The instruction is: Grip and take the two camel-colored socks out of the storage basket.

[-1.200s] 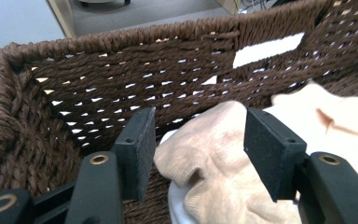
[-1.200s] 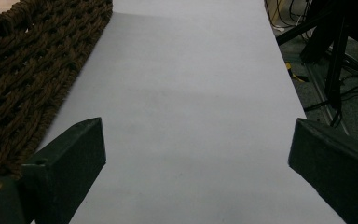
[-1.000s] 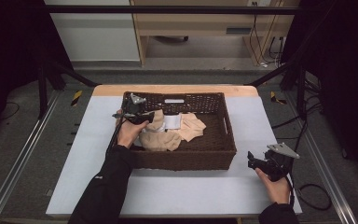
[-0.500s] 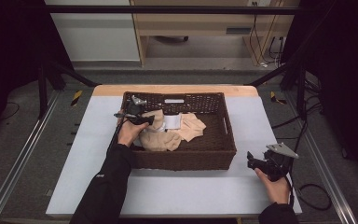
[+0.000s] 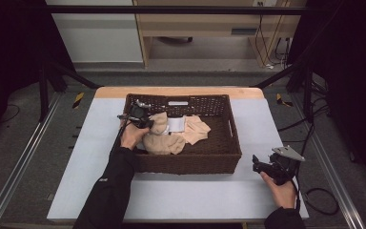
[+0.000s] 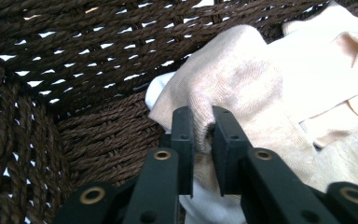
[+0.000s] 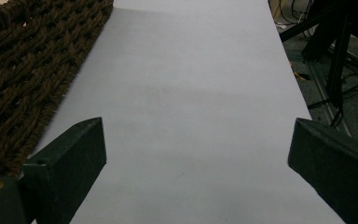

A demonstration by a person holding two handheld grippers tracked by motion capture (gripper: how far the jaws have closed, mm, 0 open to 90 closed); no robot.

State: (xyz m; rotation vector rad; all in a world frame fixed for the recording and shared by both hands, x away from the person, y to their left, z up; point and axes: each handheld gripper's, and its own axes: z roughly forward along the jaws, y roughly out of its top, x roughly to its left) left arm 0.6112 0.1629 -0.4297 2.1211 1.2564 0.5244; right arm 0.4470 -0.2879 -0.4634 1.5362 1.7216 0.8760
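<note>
Left gripper (image 5: 140,117) reaches into the woven basket (image 5: 228,155), near its left wall. Jaws pinched on a fold of the beige cloth (image 6: 233,79); in the left gripper view the fabric bunches up between them, a white cloth (image 6: 156,91) showing beneath, basket wall close behind. More beige cloth (image 5: 171,136) heaped mid-basket. Basket sits centre-bench on the white bench (image 5: 195,195) cover. Right gripper (image 5: 267,167) held low over the bench, just off the basket's near right corner; jaws spread wide, nothing between them but bare bench surface.
</note>
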